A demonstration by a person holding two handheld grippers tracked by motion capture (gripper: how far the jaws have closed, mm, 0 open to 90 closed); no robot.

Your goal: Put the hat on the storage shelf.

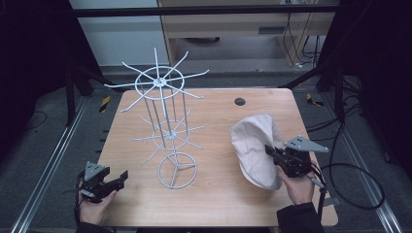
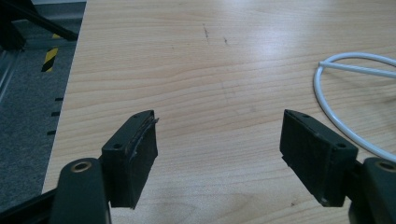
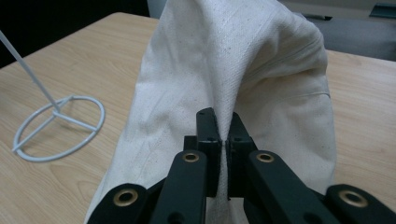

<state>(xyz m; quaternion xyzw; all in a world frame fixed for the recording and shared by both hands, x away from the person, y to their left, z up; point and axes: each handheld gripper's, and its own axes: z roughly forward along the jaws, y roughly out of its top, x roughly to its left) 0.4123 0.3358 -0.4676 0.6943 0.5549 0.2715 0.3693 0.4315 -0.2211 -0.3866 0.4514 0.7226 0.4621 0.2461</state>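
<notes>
A cream cloth hat (image 1: 255, 145) lies on the right half of the wooden table (image 1: 218, 194), partly lifted. My right gripper (image 1: 270, 151) is shut on its fabric; in the right gripper view a fold of the cream hat (image 3: 243, 70) is pinched between the closed pads and rises above my right gripper (image 3: 225, 123). A white wire rack (image 1: 165, 121) with two tiers of radiating arms stands left of centre on a ring base (image 1: 177, 170). At the table's front left corner my left gripper (image 1: 121, 177) is open, and in its own view my left gripper (image 2: 219, 140) has bare wood between the jaws.
The rack's ring base (image 2: 336, 102) curves in at the right of the left gripper view and sits left of the hat as a white ring base (image 3: 58, 126) in the right gripper view. A small dark hole (image 1: 239, 101) marks the table's far side. Cables (image 1: 354, 189) trail on the floor at right.
</notes>
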